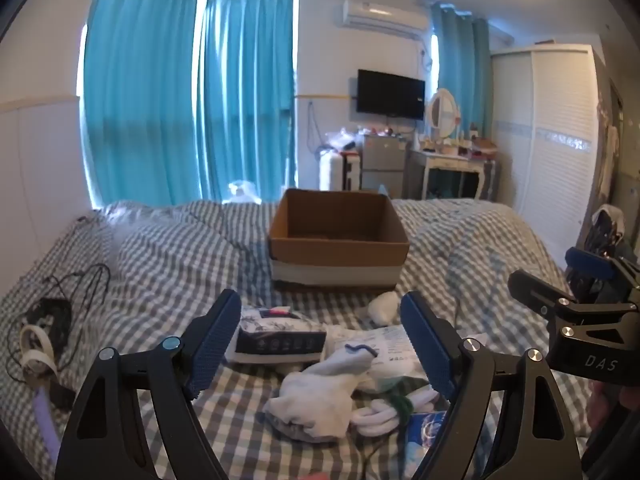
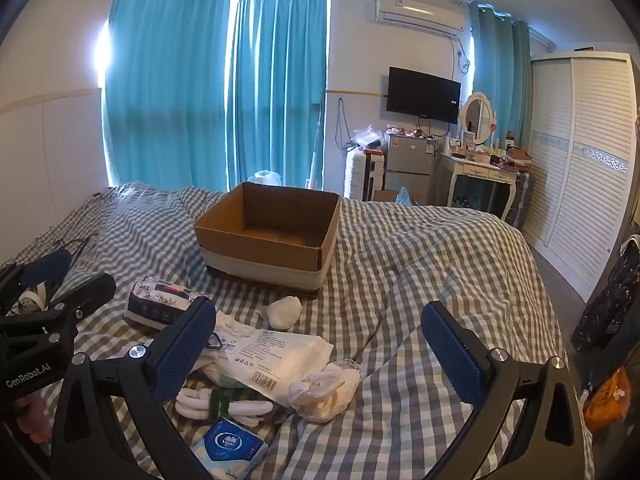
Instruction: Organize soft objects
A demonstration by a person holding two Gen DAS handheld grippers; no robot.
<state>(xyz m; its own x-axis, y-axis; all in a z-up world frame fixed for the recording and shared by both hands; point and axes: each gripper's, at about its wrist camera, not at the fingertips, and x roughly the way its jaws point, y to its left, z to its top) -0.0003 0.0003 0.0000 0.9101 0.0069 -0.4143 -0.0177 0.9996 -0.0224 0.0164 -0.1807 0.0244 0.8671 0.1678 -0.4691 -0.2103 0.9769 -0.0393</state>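
Left wrist view, left hand-held gripper (image 1: pixel 320 344) spread wide above socks (image 1: pixel 320 396), right hand-held gripper (image 2: pixel 320 356) likewise apart, both holding nothing

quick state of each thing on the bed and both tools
box: open, empty, upright
left tool: open, holding nothing
right tool: open, holding nothing
tissue pack: lying flat near the box
white ball: loose, in front of the box
plastic bag: lying crumpled
curtains: drawn

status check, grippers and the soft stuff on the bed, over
Left gripper open, right gripper open, both empty above the pile. Socks, tissue pack, wipes bag loose on bed; cardboard box empty. Nothing blocking the box.
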